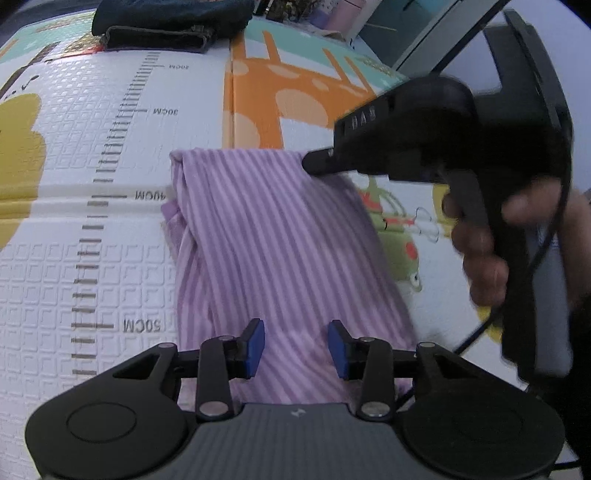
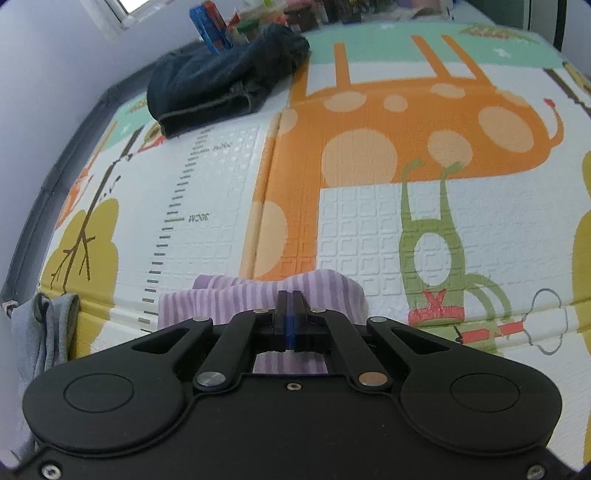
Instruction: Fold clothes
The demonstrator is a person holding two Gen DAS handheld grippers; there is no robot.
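A purple-and-white striped garment (image 1: pixel 266 240) lies lengthwise on the printed play mat (image 1: pixel 92 221). My left gripper (image 1: pixel 296 345) hovers over its near end, open, with the cloth showing between the blue pads (image 1: pixel 255 343) and neither pad pressing on it. My right gripper (image 1: pixel 314 162), held in a person's hand (image 1: pixel 480 258), has its tip at the garment's far right corner. In the right wrist view the right gripper (image 2: pixel 290 314) is shut, and the striped garment (image 2: pixel 229 295) bunches up around its fingertips, so it seems pinched there.
A pile of dark blue clothing (image 2: pixel 221 85) sits at the mat's far edge, also visible in the left wrist view as the dark pile (image 1: pixel 166 26). A grey cloth (image 2: pixel 44 332) hangs at the mat's left edge. Boxes and jars (image 2: pixel 214 26) stand behind the mat.
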